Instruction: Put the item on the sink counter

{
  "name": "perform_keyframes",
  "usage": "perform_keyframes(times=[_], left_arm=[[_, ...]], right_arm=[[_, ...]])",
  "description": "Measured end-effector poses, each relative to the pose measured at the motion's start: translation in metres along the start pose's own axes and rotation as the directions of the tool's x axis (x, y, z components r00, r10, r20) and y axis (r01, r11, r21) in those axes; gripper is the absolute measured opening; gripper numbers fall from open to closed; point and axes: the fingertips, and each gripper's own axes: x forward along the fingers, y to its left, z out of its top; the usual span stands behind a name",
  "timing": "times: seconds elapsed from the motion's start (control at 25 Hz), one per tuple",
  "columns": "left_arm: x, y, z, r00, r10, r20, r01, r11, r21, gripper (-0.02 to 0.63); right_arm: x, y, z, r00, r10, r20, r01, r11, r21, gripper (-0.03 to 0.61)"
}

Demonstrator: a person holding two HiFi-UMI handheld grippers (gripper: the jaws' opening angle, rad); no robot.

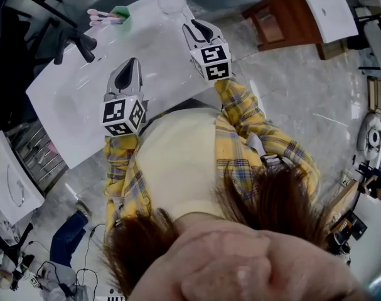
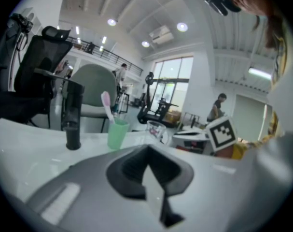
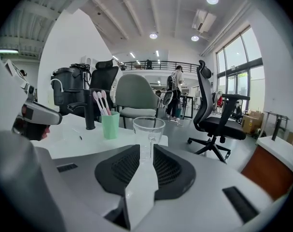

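Observation:
A white sink counter carries a black faucet, a green cup with pink toothbrushes and a clear glass. My right gripper hovers over the counter's right edge, shut and empty. In the right gripper view the glass stands just beyond the right gripper, with the cup and faucet to its left. My left gripper is over the basin near the front edge, shut with nothing in it. The left gripper faces the cup and faucet.
A wooden cabinet with a white top stands right of the counter. Office chairs stand on the floor behind the counter. A white tray-like board lies at the lower left, above another person's legs.

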Motion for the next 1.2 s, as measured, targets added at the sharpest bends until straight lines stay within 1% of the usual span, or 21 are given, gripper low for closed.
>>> perform_keyframes(times=[0.16,0.36,0.56,0.76,1.2], left_arm=[[-0.005,0.002,-0.001,1.0,-0.011,-0.001,0.011,1.0,-0.001,0.006],[-0.01,0.002,-0.002,1.0,-0.026,0.004,0.026,1.0,-0.001,0.006],[-0.016,0.003,-0.005,0.999,-0.036,0.0,0.036,0.999,0.003,0.006],[-0.024,0.001,-0.008,0.999,-0.046,-0.005,0.046,0.999,0.004,0.006],[-0.037,0.004,-0.012,1.0,-0.027,-0.006,0.027,1.0,0.009,0.006]], right_arm=[[-0.013,0.009,0.005,1.0,-0.009,0.03,0.009,1.0,-0.002,0.08],[-0.029,0.022,0.005,1.0,0.008,0.026,-0.009,1.0,0.02,0.067],[-0.041,0.037,0.002,1.0,0.022,0.018,-0.022,1.0,0.021,0.047],[-0.049,0.049,-0.002,1.0,0.031,0.007,-0.031,0.999,0.028,0.041],[-0.065,0.072,-0.009,0.999,0.049,-0.017,-0.048,0.997,0.058,0.019]])
